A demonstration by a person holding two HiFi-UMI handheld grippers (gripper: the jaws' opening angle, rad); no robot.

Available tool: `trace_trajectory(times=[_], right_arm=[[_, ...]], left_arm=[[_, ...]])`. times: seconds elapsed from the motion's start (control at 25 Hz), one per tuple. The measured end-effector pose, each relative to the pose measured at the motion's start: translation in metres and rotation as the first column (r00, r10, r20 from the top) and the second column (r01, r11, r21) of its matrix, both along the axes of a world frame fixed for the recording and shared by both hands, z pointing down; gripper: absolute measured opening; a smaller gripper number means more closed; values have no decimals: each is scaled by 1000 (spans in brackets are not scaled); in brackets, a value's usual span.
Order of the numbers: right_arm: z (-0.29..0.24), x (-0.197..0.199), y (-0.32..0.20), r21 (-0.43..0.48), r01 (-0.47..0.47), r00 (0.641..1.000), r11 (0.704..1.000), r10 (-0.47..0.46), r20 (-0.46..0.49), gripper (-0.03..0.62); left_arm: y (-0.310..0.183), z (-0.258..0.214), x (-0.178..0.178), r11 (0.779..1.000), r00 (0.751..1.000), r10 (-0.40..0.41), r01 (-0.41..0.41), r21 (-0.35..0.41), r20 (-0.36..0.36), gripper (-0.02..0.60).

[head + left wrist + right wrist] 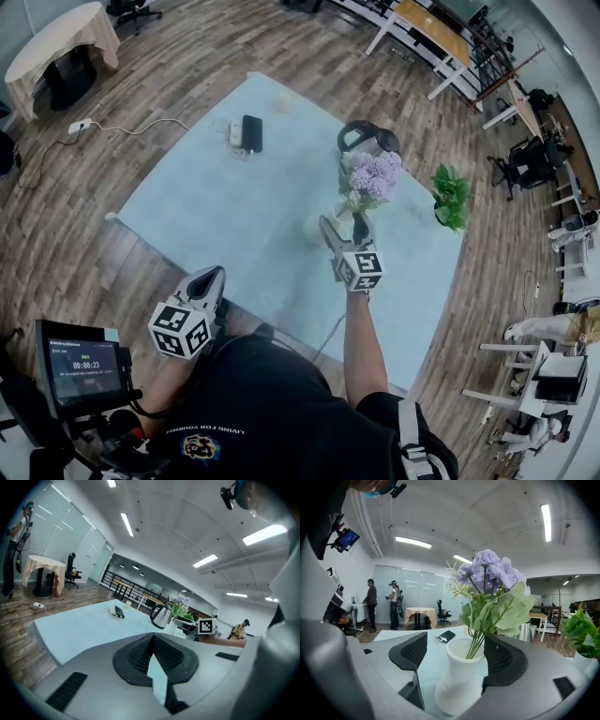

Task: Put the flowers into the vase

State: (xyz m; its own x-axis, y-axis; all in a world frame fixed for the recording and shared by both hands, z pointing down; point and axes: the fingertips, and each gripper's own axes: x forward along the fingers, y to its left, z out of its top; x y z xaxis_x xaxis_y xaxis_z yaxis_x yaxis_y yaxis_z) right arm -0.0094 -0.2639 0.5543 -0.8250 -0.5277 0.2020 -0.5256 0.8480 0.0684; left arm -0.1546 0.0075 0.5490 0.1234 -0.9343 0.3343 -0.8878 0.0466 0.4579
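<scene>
Flowers (490,573) stand in the white vase (461,677) mid-desk (216,197), the right gripper (457,658) spread wide around it, best backed straight out clear of the stems; the left gripper (206,279) hangs clenched, empty.

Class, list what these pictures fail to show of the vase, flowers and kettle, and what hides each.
Vase foot: right gripper view, partly behind the right gripper.
Stem ends: same view, inside the vase.
Kettle: head view, partly behind the flowers.
</scene>
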Motion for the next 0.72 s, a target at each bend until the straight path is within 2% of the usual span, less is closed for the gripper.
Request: trace_trajectory(times=[0.28, 0.72], right_arm=[[4, 2, 2, 31, -16, 999, 999, 17, -37, 341], [5, 6, -4, 97, -100, 990, 990, 109, -88, 341]], left_arm=[[1, 1, 0, 1000, 1000, -1, 1, 0, 0, 6], [0, 0, -1, 1000, 1000, -3, 3, 0, -1, 6]])
